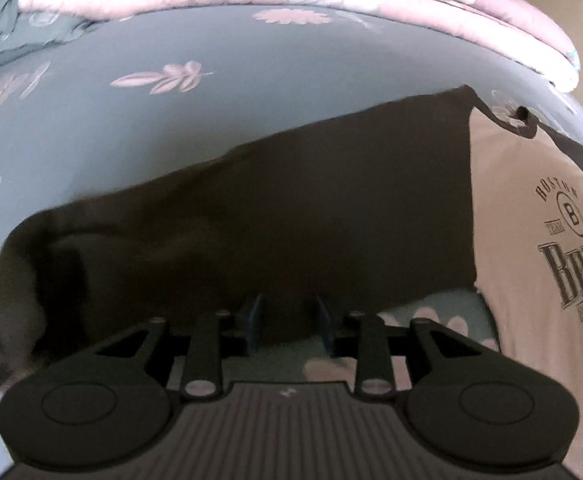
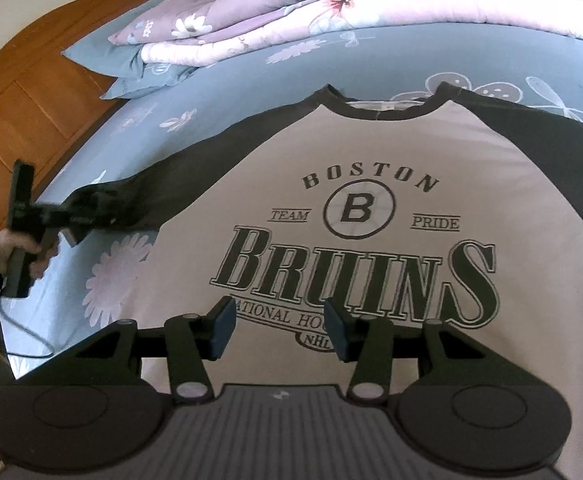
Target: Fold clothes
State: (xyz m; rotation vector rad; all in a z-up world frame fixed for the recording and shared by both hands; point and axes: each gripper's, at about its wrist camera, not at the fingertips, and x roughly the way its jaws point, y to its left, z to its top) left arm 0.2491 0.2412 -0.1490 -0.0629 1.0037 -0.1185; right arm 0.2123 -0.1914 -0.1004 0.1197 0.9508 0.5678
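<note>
A cream raglan shirt [image 2: 371,140] with dark sleeves and a "Boston Bruins" print lies face up and flat on the bed. Its left dark sleeve [image 1: 291,200] stretches out sideways over the sheet. My left gripper [image 1: 288,320] hangs over the lower edge of that sleeve with its blue pads apart; the cloth lies between them and is not pinched. In the right wrist view the left gripper [image 2: 67,232] sits at the sleeve's cuff end, held by a hand [image 2: 7,244]. My right gripper [image 2: 281,324] hovers open above the bottom of the print, with nothing between its fingers.
The blue flowered bedsheet [image 1: 131,120] spreads around the shirt. A folded pink floral quilt [image 2: 331,4] lies along the far side, with a blue pillow [image 2: 103,48] beside it. A wooden headboard [image 2: 31,100] bounds the bed at left. A cable [image 2: 23,332] trails from the left gripper.
</note>
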